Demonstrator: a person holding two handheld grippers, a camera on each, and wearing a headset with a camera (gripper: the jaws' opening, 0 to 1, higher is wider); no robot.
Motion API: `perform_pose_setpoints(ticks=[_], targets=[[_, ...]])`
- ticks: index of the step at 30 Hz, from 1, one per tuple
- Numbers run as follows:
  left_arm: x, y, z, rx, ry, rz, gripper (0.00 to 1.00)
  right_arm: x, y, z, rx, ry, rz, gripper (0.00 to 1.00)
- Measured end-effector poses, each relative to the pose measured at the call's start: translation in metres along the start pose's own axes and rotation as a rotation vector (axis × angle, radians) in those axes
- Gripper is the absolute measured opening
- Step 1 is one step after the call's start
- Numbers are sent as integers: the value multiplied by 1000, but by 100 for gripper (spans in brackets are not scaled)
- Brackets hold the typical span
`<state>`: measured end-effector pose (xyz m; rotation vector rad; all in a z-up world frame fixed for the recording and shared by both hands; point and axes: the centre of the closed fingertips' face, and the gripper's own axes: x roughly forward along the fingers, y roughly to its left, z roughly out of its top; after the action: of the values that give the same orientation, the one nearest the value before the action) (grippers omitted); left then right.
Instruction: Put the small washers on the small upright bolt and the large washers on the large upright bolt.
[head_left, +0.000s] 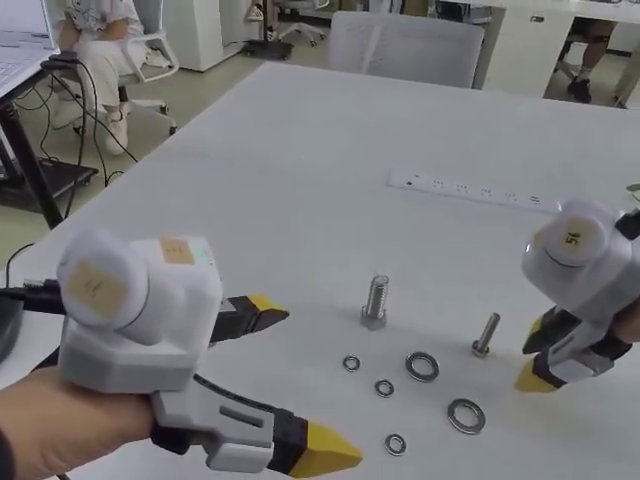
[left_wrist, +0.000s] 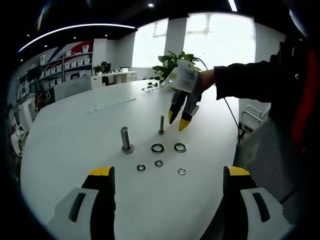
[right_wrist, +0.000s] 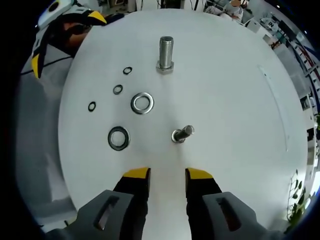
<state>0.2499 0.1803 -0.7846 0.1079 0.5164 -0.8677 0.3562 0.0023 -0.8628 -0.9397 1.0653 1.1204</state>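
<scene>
On the white table (head_left: 300, 180) a large bolt (head_left: 375, 300) and a thinner small bolt (head_left: 486, 335) stand upright, both bare. In front of them lie two large washers (head_left: 422, 366) (head_left: 466, 415) and three small washers (head_left: 351, 363) (head_left: 384, 388) (head_left: 396, 444), all flat and loose. My left gripper (head_left: 300, 380) hovers at the near left, open wide and empty. In its own view (left_wrist: 168, 172) the washers lie ahead between the jaws. My right gripper (head_left: 538, 355) hangs just right of the small bolt (right_wrist: 182, 134), open by a narrow gap (right_wrist: 167, 174), holding nothing.
A white power strip (head_left: 470, 190) lies across the table beyond the bolts. A grey chair (head_left: 405, 45) stands at the far edge, and a seated person (head_left: 100, 40) is off to the far left. A potted plant (left_wrist: 175, 60) stands behind the right gripper (left_wrist: 179, 120).
</scene>
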Motion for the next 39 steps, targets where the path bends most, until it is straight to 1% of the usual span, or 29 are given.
perform_pose_setpoints(ticks=[6, 14, 20, 24, 28, 34, 39], targets=[[0, -1, 0, 2, -1, -1, 89, -4, 9, 0, -5, -4, -2, 30], [0, -1, 1, 3, -4, 1, 89, -3, 21, 0, -17, -6, 6, 30], [-1, 0, 1, 4, -6, 1, 89, -4, 30, 6, -27, -20, 18, 30], [-3, -1, 2, 6, -9, 2, 89, -2, 37, 9, -44, -16, 24, 30], [-4, 0, 2, 6, -12, 4, 89, 0, 45, 16, -56, -23, 36, 30], [-6, -1, 3, 8, -17, 6, 89, 5, 58, 23, -88, -16, 54, 30], [-7, -2, 4, 9, -20, 6, 89, 8, 63, 29, -102, -14, 64, 30]])
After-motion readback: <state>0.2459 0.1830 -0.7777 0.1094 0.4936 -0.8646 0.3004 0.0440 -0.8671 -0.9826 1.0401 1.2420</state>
